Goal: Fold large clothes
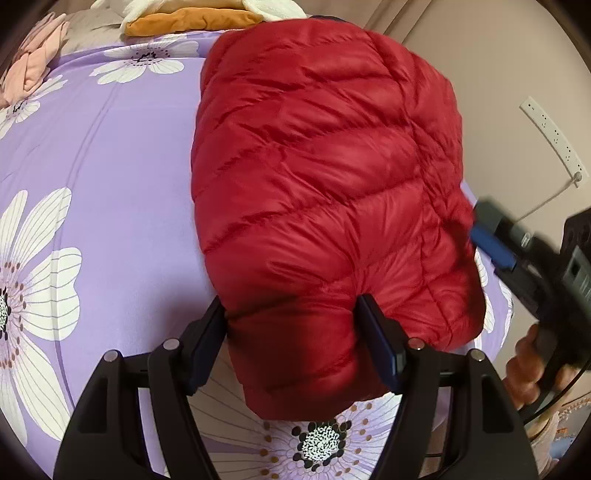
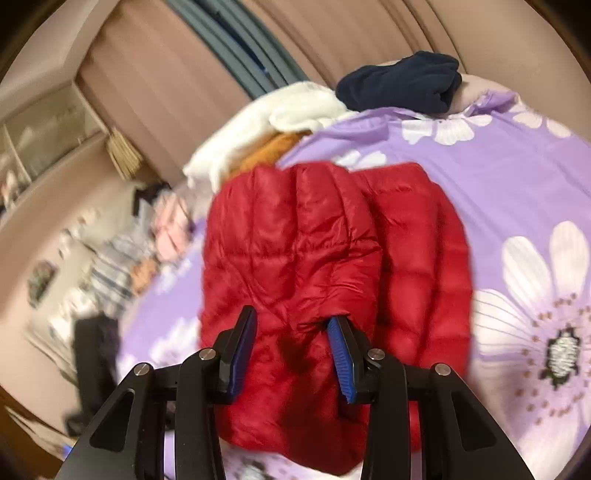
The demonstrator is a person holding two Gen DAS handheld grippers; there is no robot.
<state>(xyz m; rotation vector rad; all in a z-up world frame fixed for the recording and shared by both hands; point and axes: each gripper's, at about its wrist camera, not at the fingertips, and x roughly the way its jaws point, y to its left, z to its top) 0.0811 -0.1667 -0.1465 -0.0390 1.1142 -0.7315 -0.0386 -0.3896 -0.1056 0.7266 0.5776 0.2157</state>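
A bed (image 1: 122, 192) covered by a purple sheet with large white flowers fills most of both views. A red quilted down jacket (image 1: 325, 177), folded into a puffy bundle, is laid on it at the centre of each frame. Other garments are piled at the top of the frames: a white one (image 2: 280, 114), an orange one (image 1: 192, 22) and a dark navy one (image 2: 402, 81). The jacket's near edge is clamped between the fingers of the left tool (image 1: 291, 339). The jacket's other edge is likewise gripped by the right tool (image 2: 291, 350), seen in the lower centre.
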